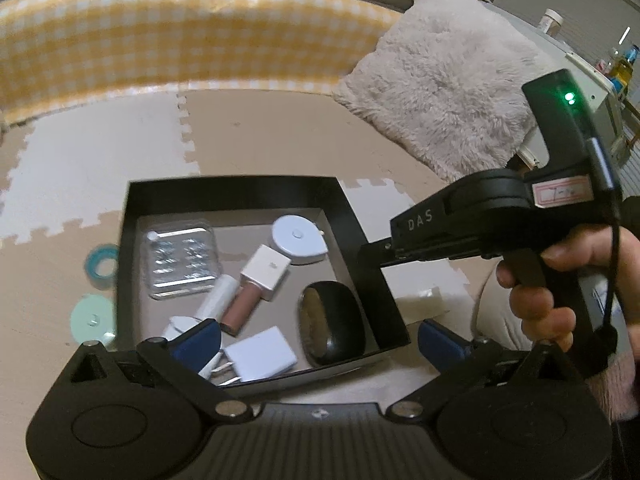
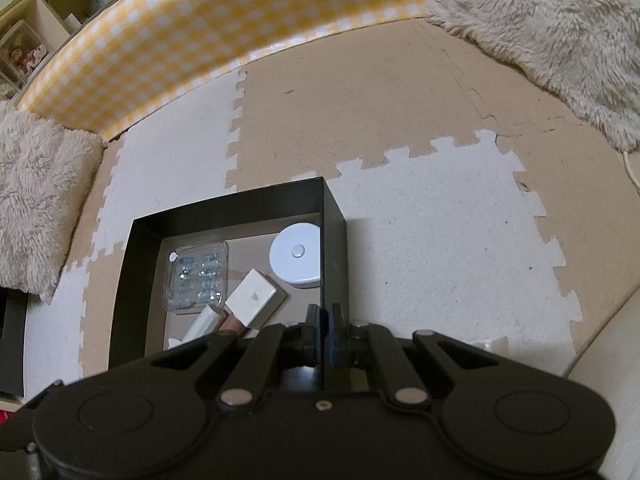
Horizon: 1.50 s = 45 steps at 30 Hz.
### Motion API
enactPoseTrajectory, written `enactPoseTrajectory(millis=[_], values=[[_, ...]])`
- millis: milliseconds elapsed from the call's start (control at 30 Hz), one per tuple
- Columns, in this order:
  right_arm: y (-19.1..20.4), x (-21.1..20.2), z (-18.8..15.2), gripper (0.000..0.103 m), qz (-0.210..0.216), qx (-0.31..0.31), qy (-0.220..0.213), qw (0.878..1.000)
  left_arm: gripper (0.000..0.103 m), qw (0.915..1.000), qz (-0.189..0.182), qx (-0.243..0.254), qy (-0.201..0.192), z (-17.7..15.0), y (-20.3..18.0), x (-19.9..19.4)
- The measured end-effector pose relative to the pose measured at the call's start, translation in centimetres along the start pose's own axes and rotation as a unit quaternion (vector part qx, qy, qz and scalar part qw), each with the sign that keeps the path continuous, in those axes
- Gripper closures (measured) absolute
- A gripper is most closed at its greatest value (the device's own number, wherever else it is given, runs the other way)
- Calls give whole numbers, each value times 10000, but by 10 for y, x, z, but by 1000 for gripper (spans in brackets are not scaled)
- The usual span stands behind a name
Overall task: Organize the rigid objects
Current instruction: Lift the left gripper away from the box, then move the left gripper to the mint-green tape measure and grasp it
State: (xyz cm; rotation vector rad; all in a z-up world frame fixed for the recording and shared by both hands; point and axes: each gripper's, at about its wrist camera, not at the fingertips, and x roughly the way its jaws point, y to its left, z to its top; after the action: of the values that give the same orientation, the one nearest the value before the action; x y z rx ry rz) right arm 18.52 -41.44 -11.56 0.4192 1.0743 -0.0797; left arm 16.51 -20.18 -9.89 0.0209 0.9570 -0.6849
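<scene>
A black open box (image 1: 236, 192) sits on the foam floor mat. Inside lie a clear plastic case (image 1: 182, 262), a white round tape measure (image 1: 298, 240), a white-capped lip gloss (image 1: 258, 280), a white tube (image 1: 216, 298), a black oval object (image 1: 332, 324) and a white charger plug (image 1: 260, 360). My left gripper (image 1: 320, 340) hangs open above the box's near end, with nothing between its blue fingertips (image 1: 198, 340). My right gripper (image 2: 323, 316) is shut on the box's right wall (image 2: 334, 240). The left wrist view shows that right gripper (image 1: 376, 250) held by a hand (image 1: 560, 292).
Two teal discs (image 1: 100, 260) (image 1: 92, 318) lie on the mat left of the box. A yellow checked barrier (image 1: 180, 32) runs along the back. A fluffy cushion (image 1: 448, 88) lies at the back right, another fluffy cushion (image 2: 36, 200) at the left. Bare mat (image 2: 440, 240) stretches right of the box.
</scene>
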Motion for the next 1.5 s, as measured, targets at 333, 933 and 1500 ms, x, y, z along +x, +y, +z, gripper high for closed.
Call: enactPoseTrajectory(millis=[333, 933, 1500], values=[[0, 0, 0, 99, -11, -37, -6, 10000, 0, 9986, 306, 361, -239, 0, 25, -35], [4, -3, -2, 98, -80, -138, -177, 9997, 0, 9932, 883, 705, -298, 5, 114, -63], [13, 6, -6, 96, -304, -476, 78, 9984, 1, 9749, 895, 2032, 174, -23, 156, -1]])
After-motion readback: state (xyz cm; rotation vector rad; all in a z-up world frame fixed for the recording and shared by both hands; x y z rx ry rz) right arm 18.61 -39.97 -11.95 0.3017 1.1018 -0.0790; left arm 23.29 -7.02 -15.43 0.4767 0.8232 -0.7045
